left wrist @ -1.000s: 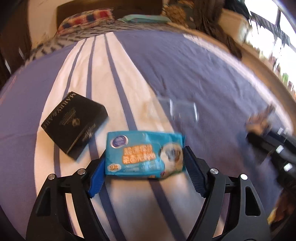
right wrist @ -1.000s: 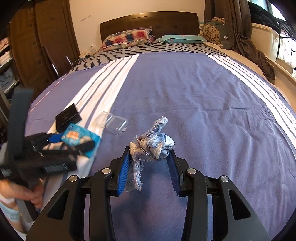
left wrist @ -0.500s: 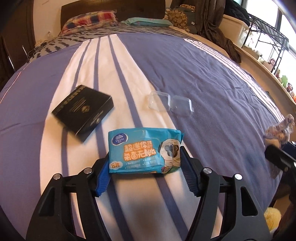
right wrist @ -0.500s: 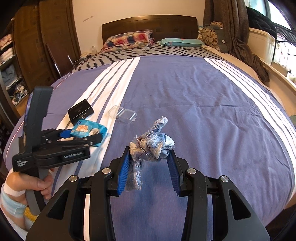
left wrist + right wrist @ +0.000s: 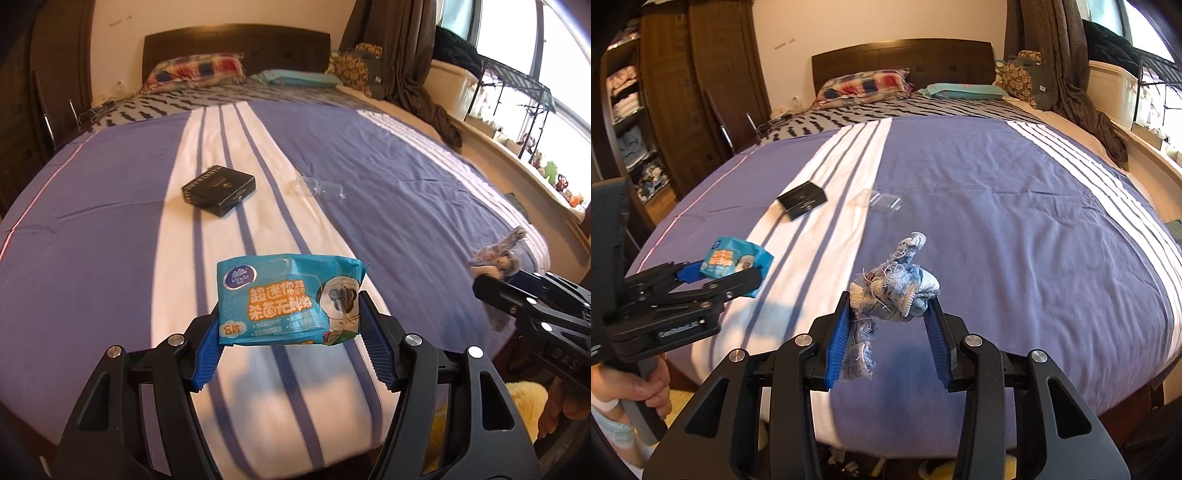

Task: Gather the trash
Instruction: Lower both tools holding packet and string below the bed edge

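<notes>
My left gripper [image 5: 290, 325] is shut on a blue wet-wipe packet [image 5: 288, 301] and holds it above the bed's near edge; it also shows in the right wrist view [image 5: 718, 278] with the packet [image 5: 733, 260]. My right gripper [image 5: 890, 310] is shut on a frayed denim scrap [image 5: 894, 286], held above the bed; the scrap also shows in the left wrist view [image 5: 498, 256]. A black box [image 5: 218, 189] and a clear plastic case [image 5: 320, 189] lie on the purple and white striped bedspread [image 5: 388, 177].
Pillows [image 5: 864, 85] and a dark headboard [image 5: 905, 57] are at the far end. A wooden wardrobe [image 5: 665, 103] stands on the left. A curtain [image 5: 417, 55] and a window ledge with small items [image 5: 546, 173] are on the right. A yellow rug [image 5: 524, 402] lies on the floor.
Both grippers have pulled back and risen from the bed, each still holding its item. The black box and clear case now look farther away.
</notes>
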The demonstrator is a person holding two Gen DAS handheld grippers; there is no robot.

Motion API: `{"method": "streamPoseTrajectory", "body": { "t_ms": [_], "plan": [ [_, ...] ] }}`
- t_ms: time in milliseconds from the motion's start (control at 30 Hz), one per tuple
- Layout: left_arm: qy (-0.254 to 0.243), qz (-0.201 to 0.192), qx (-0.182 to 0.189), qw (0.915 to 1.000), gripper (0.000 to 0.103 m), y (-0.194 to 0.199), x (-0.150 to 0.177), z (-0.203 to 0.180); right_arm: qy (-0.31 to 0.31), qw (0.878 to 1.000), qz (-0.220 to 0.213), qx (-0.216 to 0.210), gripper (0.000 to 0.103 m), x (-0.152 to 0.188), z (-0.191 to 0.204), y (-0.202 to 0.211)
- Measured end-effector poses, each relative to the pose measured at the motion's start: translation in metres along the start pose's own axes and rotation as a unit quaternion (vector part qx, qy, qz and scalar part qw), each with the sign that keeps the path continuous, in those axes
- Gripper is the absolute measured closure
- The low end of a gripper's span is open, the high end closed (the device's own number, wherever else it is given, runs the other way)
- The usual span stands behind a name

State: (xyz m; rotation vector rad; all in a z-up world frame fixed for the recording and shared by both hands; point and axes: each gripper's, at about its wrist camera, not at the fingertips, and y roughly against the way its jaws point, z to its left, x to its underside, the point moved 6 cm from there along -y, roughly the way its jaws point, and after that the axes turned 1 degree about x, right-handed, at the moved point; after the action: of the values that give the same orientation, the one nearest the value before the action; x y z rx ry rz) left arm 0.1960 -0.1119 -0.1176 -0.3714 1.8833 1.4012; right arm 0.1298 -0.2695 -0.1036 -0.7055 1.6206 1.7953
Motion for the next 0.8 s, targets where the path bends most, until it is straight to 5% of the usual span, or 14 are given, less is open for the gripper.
{"method": "streamPoseTrajectory", "body": {
  "t_ms": [433, 800],
  "plan": [
    [-0.018, -0.021, 0.010, 0.9996, 0.039, 0.078, 0.072, -0.013, 0.002, 1.000, -0.001, -0.030, 0.063, 0.063, 0.030, 0.043],
    [0.015, 0.017, 0.016, 0.9996, 0.039, 0.073, 0.148, 0.003, 0.014, 0.997, 0.053, -0.050, 0.062, 0.120, 0.052, 0.026]
  ]
}}
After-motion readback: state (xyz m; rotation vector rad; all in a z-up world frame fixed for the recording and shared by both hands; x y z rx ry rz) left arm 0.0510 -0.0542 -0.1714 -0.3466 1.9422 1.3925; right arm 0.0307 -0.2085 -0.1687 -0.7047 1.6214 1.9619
